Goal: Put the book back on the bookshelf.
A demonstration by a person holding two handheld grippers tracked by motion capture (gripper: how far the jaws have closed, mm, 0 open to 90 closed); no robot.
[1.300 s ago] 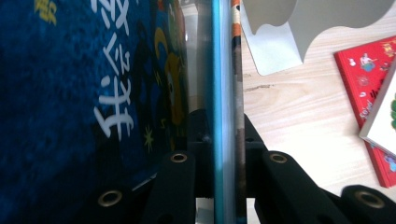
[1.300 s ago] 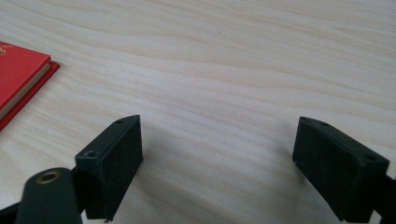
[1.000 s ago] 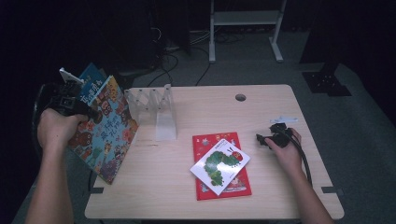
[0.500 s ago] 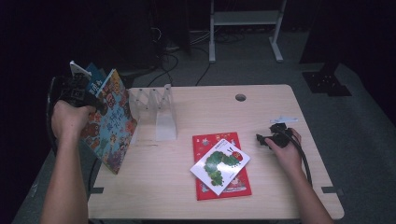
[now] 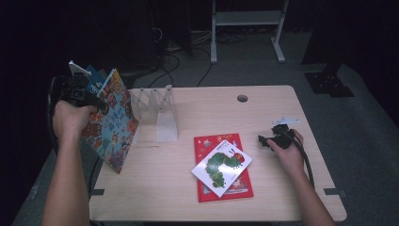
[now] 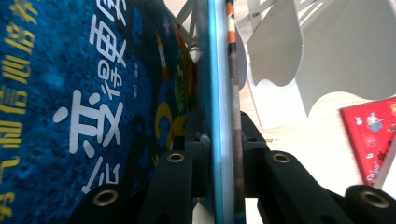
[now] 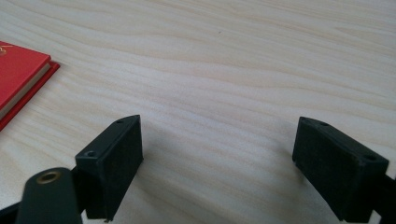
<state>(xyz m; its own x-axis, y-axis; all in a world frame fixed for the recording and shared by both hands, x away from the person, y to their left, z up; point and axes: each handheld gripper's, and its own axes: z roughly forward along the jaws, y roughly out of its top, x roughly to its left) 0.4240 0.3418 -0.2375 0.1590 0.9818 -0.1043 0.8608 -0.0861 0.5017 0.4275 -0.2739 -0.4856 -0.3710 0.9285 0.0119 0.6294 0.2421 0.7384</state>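
So the left gripper (image 5: 77, 94) is up at the far left edge of the surface (image 5: 282, 188), off past its left rim, and it's got 2 picture books in its fingers (image 6: 196, 140), a blue book (image 6: 93, 93) with big white Chinese lettering and a more colourful book (image 5: 110, 122) lying against it. In the left gripper view you can see both books edge-on running straight up between the 2 black fingers, which press on the stack from either side, so the gap between them is narrow, just the thickness of the books, though the jaws have just been easing open a touch with the books between them. From the high view the books stand nearly upright, tilted a bit, with the lower corner hanging down near the surface's left edge and the upper end in the grip. Just to the right of them sits a clear book stand (image 5: 157, 113) with upright dividers, close beside the books; I can't tell whether they touch it. The right gripper (image 5: 277, 139) is resting low on the right side of the surface, and in the right gripper view its fingers (image 7: 112, 158) are spread wide with nothing but bare wood between them. A red book (image 5: 223, 167) lies flat mid-surface with a white caterpillar book (image 5: 221, 162) lying askew on top of it, near the right gripper but apart from it.
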